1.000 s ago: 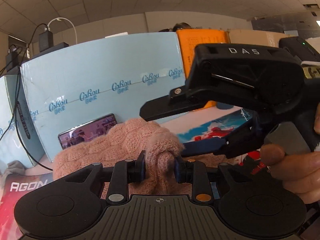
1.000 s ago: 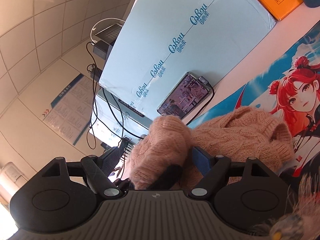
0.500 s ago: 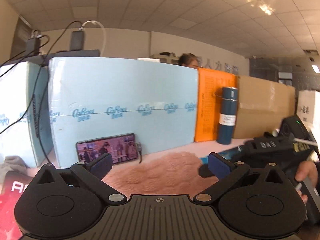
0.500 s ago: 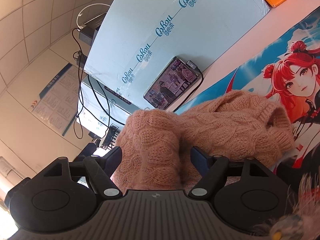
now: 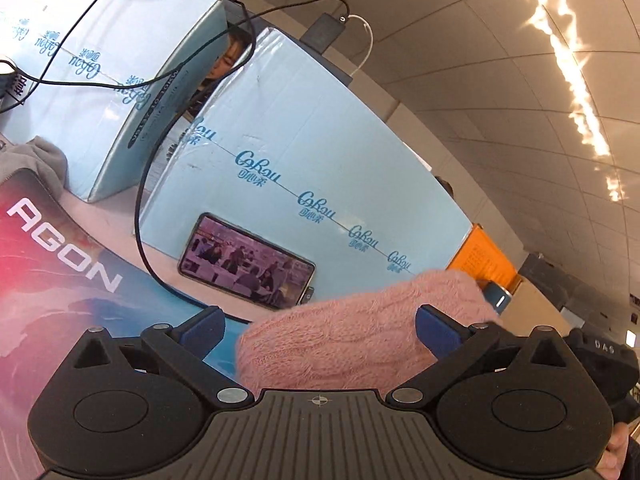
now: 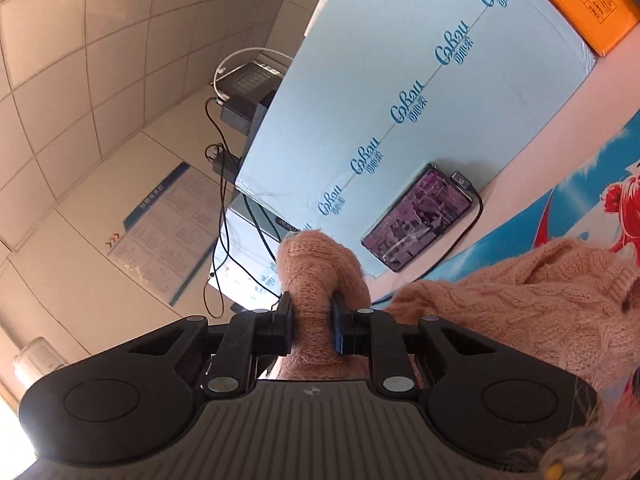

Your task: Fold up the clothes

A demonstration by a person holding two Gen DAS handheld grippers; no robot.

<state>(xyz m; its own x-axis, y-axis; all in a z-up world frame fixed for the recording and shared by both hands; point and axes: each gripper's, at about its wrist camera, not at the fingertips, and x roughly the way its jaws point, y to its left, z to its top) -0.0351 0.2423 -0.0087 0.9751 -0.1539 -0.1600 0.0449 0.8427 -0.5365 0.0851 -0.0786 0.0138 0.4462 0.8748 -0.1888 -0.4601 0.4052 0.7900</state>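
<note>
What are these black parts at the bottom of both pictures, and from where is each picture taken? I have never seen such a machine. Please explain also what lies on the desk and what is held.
There is no robot here. A person holds a two-finger gripper in each hand, and a wide-angle camera on each one looks forward along its fingers. One picture comes from the left gripper, the other from the right gripper.

The left gripper is open, with a pink knitted sweater between its blue pads; whether they touch it is unclear. The right gripper is shut on a bunched part of that sweater.

The sweater lies on a printed desk mat. Behind it, a phone leans against a light blue box.
</note>
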